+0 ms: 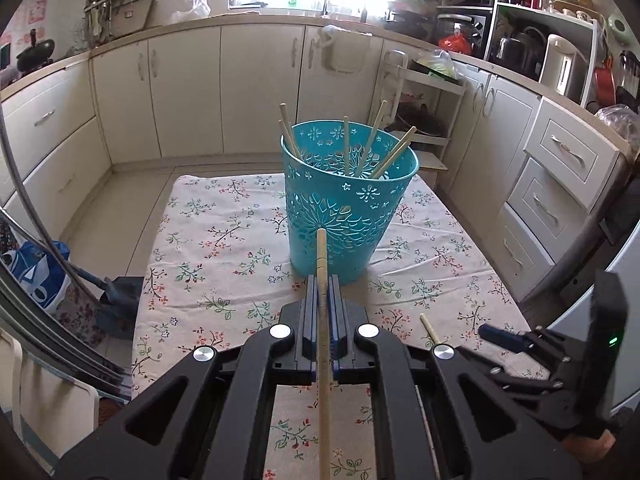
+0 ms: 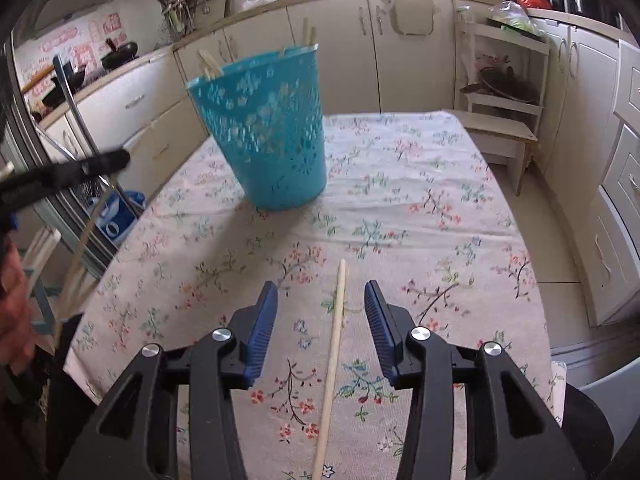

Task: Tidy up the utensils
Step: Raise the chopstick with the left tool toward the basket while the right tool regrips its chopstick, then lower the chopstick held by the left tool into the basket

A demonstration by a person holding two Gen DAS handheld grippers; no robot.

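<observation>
Turquoise basket (image 1: 340, 216) holding chopsticks (image 1: 370, 146), floral tablecloth (image 1: 224, 240), cabinets (image 1: 180, 84)

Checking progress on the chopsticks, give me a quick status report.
Left gripper shut on a chopstick, facing the blue basket. Right gripper open over a loose chopstick on the tablecloth. Nothing in the way.
</observation>
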